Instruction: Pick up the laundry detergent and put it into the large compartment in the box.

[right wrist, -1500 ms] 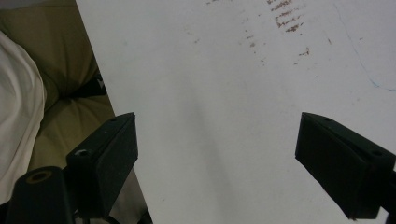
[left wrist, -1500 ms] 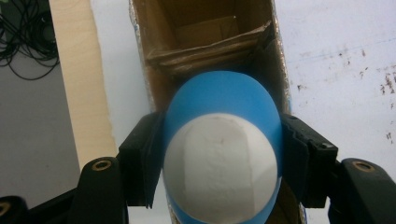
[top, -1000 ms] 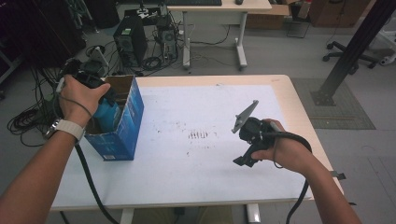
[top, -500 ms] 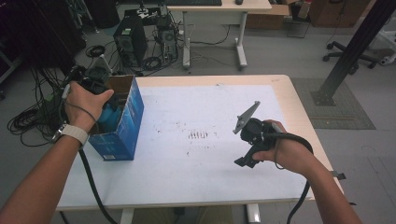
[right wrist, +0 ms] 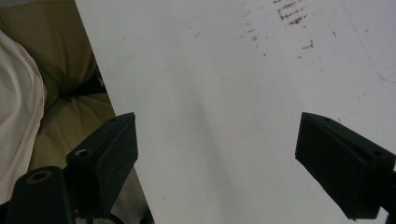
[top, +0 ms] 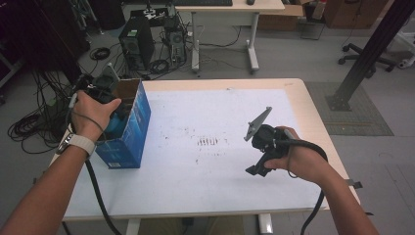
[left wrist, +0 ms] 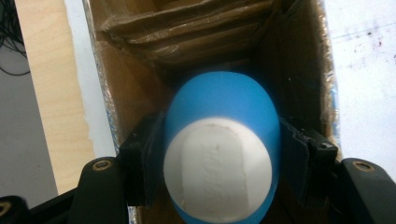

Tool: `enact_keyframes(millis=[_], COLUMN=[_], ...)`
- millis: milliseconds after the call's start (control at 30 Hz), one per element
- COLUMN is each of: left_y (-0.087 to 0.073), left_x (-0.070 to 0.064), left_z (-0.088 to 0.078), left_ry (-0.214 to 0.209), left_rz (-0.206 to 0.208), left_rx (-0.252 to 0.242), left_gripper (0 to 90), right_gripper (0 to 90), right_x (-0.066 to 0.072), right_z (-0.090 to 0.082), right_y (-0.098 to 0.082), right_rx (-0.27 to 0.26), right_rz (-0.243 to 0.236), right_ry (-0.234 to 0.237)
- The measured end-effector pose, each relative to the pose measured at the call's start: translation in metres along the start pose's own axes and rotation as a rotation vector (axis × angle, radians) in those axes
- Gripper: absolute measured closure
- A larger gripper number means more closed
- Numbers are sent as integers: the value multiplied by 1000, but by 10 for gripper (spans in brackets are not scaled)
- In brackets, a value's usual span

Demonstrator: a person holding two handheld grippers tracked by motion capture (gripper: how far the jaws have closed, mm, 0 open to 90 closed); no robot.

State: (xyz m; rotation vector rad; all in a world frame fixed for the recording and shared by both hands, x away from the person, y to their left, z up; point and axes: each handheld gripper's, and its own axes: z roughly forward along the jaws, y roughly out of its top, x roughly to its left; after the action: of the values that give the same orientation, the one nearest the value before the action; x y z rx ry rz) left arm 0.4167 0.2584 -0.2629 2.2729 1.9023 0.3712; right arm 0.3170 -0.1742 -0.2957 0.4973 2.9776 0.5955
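1. The left gripper (left wrist: 219,163) clamps a blue cup (left wrist: 219,154) by its sides, low inside the open cardboard box (left wrist: 299,70) at centre frame.
2. Risk: letting go while tilted could tip the cup against the box wall.
3. The left hand (top: 93,110), at the high view's left, points down into the box.
4. The right gripper (right wrist: 217,163) stands wide apart, empty, low over the white table (right wrist: 224,84).

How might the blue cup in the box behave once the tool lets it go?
The cup looks rounded and smooth, so it may roll or slip. Its thin wall suggests it is light. The box walls stand close around it, so it probably cannot travel far.
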Motion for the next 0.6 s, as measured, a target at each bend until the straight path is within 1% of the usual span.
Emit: enact_keyframes(millis=[300,600], left_y=[0,2], left_x=[-1,0], left_z=[2,4], left_ry=[3,-11], left_rz=[10,15], left_rx=[-5,-4], left_gripper=[377,373], right_gripper=[133,133], right_x=[0,0], right_z=[1,3], right_y=[1,1], right_rx=[0,4], right_rz=[-1,-1], right_ry=[5,8])
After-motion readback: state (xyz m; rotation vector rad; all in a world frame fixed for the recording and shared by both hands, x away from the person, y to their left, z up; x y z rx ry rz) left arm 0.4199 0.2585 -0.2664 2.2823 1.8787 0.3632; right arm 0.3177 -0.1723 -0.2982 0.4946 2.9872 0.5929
